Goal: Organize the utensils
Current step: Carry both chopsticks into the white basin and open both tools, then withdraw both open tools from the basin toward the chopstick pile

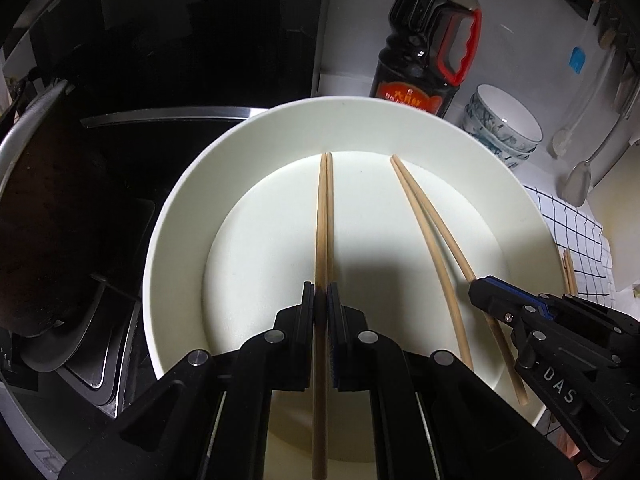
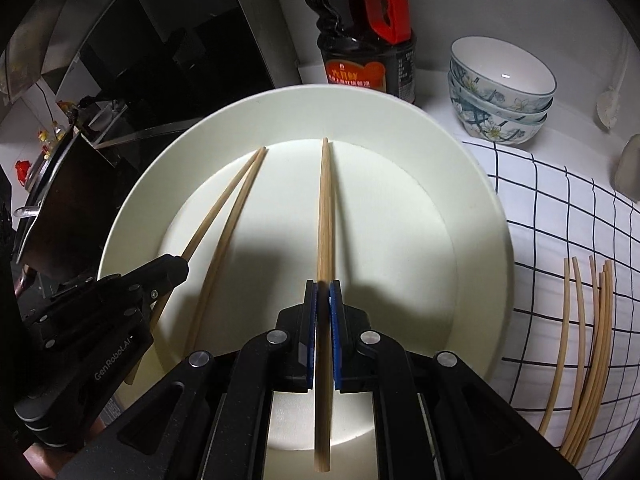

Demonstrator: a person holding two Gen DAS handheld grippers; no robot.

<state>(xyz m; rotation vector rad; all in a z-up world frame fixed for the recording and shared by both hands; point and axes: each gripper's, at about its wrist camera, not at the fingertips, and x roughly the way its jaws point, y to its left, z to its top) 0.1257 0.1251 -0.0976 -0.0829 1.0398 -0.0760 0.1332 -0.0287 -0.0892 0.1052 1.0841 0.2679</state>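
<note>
A white plate point(image 1: 248, 140) lies under both grippers; it also shows in the right wrist view point(image 2: 472, 208). My left gripper point(image 1: 321, 292) is shut on a pair of wooden chopsticks point(image 1: 324, 208) whose tips rest near the plate's far inner rim. My right gripper point(image 2: 323, 290) is shut on a second pair of chopsticks point(image 2: 325, 208), also over the plate. Each view shows the other gripper: the right gripper point(image 1: 480, 286) on its pair point(image 1: 424, 208), the left gripper point(image 2: 180, 266) on its pair point(image 2: 236, 188). Several loose chopsticks point(image 2: 588, 344) lie on the checked cloth to the right.
A dark soy sauce bottle point(image 1: 432, 48) with a red handle stands behind the plate. Stacked patterned bowls point(image 2: 500, 88) sit at the back right. A checked cloth point(image 2: 560, 208) covers the counter on the right. A black stove and a wok point(image 1: 44, 208) are on the left. Ladles point(image 1: 576, 184) hang far right.
</note>
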